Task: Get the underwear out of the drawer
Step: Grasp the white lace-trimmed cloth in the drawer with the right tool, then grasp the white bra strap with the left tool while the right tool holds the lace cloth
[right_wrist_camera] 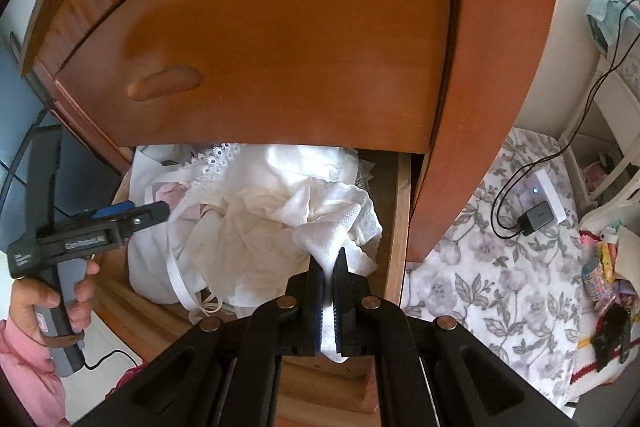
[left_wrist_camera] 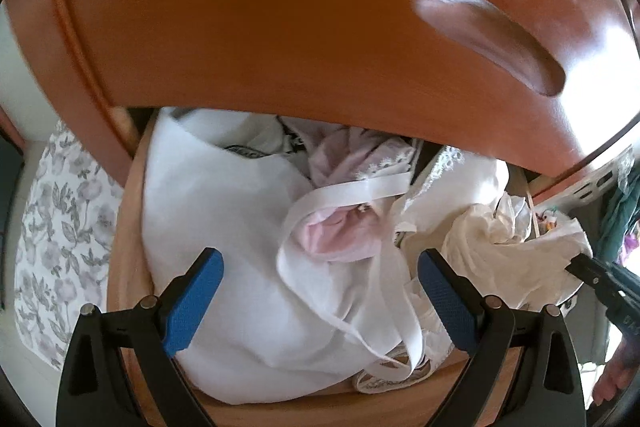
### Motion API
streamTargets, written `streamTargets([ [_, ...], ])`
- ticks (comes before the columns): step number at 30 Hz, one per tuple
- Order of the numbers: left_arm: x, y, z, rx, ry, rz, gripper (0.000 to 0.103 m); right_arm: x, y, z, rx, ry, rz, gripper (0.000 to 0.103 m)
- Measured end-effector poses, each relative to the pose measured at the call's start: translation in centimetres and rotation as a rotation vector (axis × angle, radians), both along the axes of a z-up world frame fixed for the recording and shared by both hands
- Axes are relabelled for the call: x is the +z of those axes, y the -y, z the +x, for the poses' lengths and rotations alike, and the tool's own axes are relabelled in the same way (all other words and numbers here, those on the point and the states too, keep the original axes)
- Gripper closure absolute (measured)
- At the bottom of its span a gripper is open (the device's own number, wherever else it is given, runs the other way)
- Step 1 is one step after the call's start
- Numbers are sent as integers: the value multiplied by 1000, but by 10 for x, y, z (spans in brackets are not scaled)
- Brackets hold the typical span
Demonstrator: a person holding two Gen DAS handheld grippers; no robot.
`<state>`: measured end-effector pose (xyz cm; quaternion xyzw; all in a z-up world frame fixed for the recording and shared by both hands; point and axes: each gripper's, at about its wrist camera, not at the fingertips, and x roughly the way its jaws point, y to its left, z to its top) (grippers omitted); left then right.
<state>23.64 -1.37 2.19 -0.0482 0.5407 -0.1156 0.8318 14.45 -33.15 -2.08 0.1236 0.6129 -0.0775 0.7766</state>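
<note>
Left gripper spread wide over the drawer, nothing between the jaws; pink garment and white straps just ahead, hems blurred. Drawer's back hidden under the cabinet front. Right gripper clamped on white underwear, pulled up from the pile. Only the right view shows the charger.

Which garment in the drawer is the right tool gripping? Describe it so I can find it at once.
Start at the open wooden drawer under the closed orange-brown front. On its right side lies a crumpled cream-white mesh garment. One corner is pinched in the right tool; its netted weave distinguishes it from the smooth white cloth and the pink piece to the left.
</note>
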Motion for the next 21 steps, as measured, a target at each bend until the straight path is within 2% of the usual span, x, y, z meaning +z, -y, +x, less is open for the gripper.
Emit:
streamTargets([
  [3, 0, 19, -1, -24, 2, 53, 5, -3, 1, -1, -2, -3, 9, 99],
  [6, -3, 39, -1, -53, 12, 154, 6, -6, 2, -3, 1, -9, 17, 99],
  [8, -6, 49, 0, -67, 16, 216, 15, -7, 2, -3, -2, -10, 26, 99],
  [10, -9, 57, 1, -75, 17, 267, 33, -9, 3, -3, -4, -12, 37, 99],
  [14, -13, 64, -3, -89, 36, 351, 53, -11, 5, -4, -9, -13, 49, 99],
  [17, -13, 70, -5, -114, 49, 425, 73, -12, 6, -5, -8, -17, 52, 99],
  [18, -13, 70, -4, -115, 55, 441, 83, -12, 6, -5, -8, -18, 53, 99],
  [21, -6, 66, -5, -94, 86, 443, 96, -14, 7, -7, -12, -20, 61, 99],
])
